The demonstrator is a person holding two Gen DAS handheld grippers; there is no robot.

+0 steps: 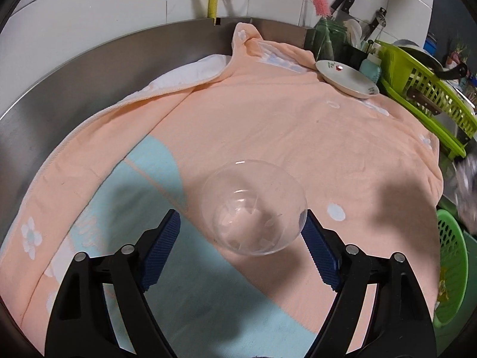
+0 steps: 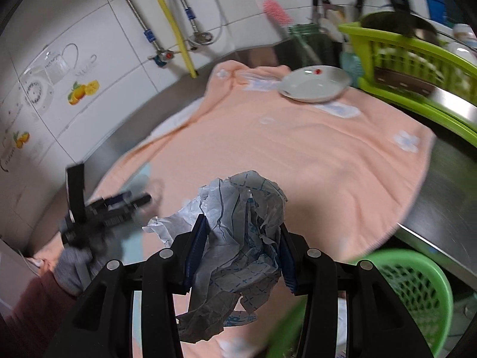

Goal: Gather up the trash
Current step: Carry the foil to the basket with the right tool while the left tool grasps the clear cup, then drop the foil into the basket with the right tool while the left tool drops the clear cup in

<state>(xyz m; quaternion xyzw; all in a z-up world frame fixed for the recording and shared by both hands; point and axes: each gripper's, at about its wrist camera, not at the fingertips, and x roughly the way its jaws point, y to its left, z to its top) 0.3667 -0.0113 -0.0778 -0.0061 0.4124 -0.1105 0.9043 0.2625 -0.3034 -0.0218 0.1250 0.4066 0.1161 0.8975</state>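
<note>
A peach towel (image 1: 268, 125) covers the steel counter (image 1: 74, 89), probably laid there as a soft work surface. At its far right corner sits a white plate (image 1: 347, 79), beside a lime dish rack (image 1: 429, 95). A green mesh basket (image 2: 417, 286) stands low at the counter's right edge; it appears to serve as the trash receptacle, placed where it is easy to reach.

The right gripper (image 2: 241, 250) pinches a crumpled paper wrapper (image 2: 238, 238) between its blue pads, holding it off the towel and near the basket, which suggests it is being carried there for disposal.

The left gripper (image 1: 241, 247) has its jaws spread wide to either side of a clear plastic bowl (image 1: 253, 208) resting on the towel. The right pad sits at the rim; a firm grip is not evident.
</note>
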